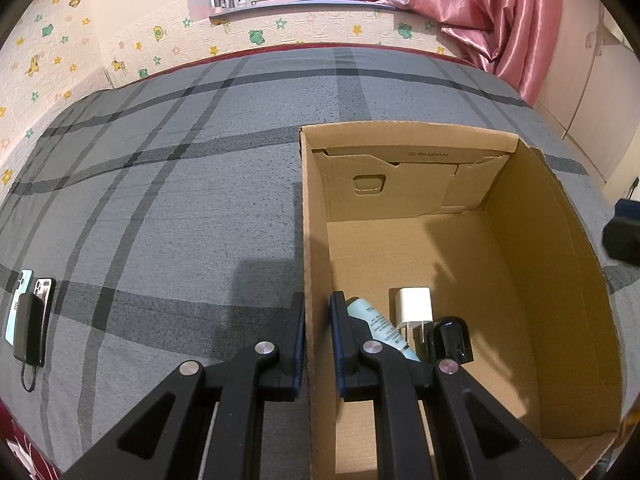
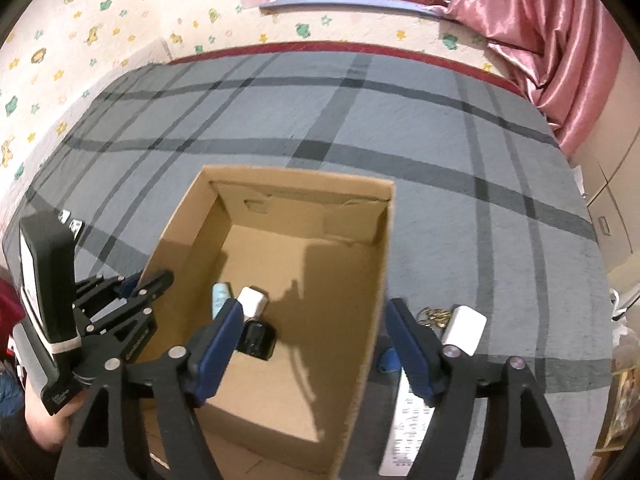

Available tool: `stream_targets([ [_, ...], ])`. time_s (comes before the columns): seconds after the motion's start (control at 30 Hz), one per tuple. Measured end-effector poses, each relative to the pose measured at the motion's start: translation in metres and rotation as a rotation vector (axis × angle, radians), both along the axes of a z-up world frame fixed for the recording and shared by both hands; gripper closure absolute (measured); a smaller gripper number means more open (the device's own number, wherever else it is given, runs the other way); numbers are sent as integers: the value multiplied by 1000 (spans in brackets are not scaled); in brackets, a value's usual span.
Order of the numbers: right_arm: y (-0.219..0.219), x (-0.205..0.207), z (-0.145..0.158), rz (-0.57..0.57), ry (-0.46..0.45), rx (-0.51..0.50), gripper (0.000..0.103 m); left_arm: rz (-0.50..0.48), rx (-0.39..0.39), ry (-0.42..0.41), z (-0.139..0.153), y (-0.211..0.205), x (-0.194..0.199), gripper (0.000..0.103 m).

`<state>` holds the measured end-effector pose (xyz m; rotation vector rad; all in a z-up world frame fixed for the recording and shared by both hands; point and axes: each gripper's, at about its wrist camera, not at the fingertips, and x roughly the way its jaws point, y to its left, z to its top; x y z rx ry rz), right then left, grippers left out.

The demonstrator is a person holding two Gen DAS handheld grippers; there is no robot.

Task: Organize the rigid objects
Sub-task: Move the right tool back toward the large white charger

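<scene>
Left claw (image 1: 317,336) pinching cardboard box (image 1: 560,280) wall; right claw (image 2: 314,344) spread.

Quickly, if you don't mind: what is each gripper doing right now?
Left gripper: shut on the cardboard box, clamping its left wall.
Right gripper: open and holding nothing, straddling the box's right wall.

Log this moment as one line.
left gripper: straddles cardboard box wall, grip unclear | right gripper: open, empty | in box: tube, white charger, black item
</scene>
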<state>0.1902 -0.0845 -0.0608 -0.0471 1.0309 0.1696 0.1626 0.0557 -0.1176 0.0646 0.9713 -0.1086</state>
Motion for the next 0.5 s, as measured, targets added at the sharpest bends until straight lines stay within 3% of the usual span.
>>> stream_targets([
  [0.23,-33,2,7,-62,-34,-15,2,-1,4,1,0,0,0,91],
  [0.5,-73,6,3,-126,-48,-34,1,0,2,2,0,-1,0,91],
])
